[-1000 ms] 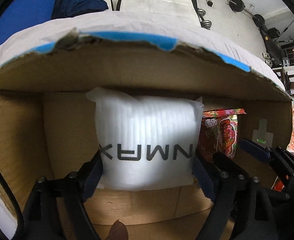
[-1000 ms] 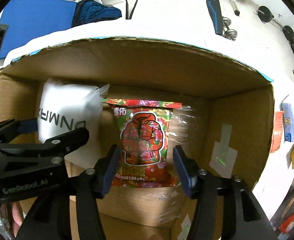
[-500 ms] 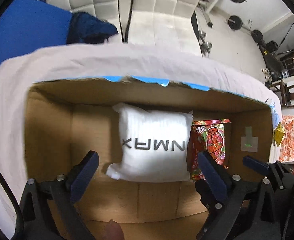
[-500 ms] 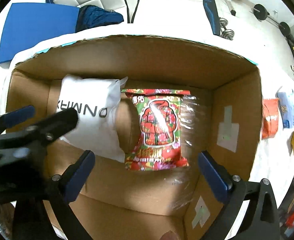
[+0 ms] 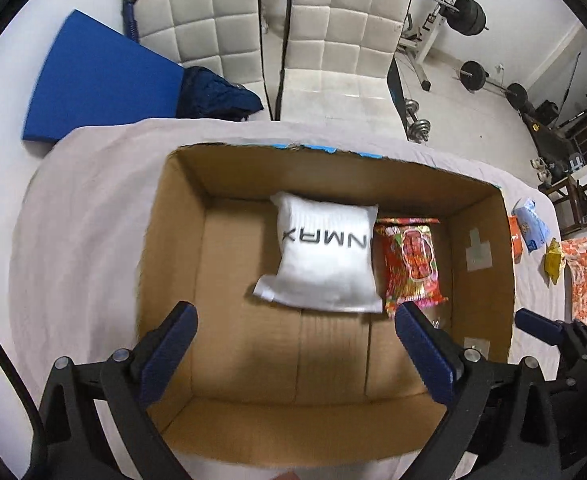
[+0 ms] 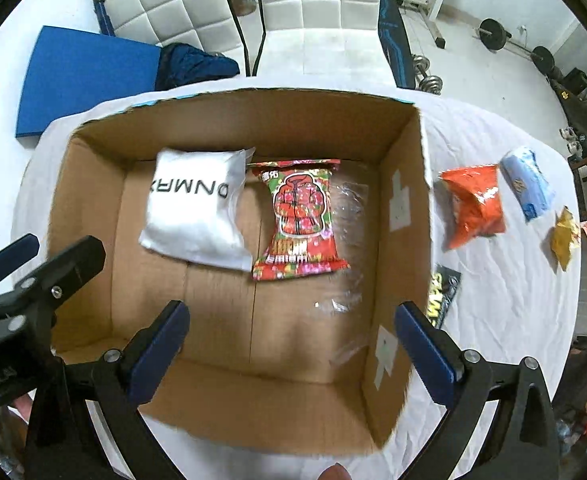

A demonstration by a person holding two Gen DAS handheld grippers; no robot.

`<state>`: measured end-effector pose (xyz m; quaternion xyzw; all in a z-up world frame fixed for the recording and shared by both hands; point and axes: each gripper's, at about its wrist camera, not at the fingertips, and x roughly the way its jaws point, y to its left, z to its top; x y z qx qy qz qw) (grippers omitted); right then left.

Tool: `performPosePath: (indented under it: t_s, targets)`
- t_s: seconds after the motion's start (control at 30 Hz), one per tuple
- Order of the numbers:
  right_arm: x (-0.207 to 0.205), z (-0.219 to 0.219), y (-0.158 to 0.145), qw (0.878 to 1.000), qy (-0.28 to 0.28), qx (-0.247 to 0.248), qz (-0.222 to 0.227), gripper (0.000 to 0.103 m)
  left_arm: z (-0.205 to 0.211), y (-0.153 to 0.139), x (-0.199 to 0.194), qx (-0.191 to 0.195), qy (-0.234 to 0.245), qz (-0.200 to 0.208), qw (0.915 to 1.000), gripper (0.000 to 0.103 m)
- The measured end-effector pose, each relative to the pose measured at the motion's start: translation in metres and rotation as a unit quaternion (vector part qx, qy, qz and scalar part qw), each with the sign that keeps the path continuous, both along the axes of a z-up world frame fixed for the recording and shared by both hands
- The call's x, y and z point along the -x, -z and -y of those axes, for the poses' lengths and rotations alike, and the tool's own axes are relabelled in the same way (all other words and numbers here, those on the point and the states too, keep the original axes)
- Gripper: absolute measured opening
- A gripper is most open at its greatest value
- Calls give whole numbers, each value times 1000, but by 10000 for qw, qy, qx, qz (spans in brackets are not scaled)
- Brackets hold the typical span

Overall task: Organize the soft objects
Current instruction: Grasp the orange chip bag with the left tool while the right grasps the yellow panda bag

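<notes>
Crinkly orange snack bag (image 6: 473, 204) outside cardboard box (image 6: 403, 200): probably light, slippery; best pinched mid-body. Left gripper (image 5: 293, 340), right gripper (image 6: 289, 340) gaping wide, empty.

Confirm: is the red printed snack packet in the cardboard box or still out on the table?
In. The red printed snack packet lies flat on the brown cardboard box floor, beside the white pillow-shaped pack.
</notes>
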<state>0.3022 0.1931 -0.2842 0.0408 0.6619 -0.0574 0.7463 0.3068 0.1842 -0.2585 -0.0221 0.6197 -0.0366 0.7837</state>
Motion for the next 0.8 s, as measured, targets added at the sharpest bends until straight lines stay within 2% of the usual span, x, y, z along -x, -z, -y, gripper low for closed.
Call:
performPosePath:
  t_s: [0.33,0.53,0.67,0.8]
  targets:
    - [40,-1,-51,9991,-9,-208,361,103,2,-37,38,-137,-166,399,9990,101]
    - [49,3,-68,9982,-72,-314,501,103,13,-57,51,-262,-119,569,9980,101]
    - [57,18,-76,9975,-70,-431,549,103,22,-68,57,-299,-175,621,9975,101]
    - [69,53,-88,9967,35,-537,614,103,42,-80,63,-276,-157,621,9976,101]
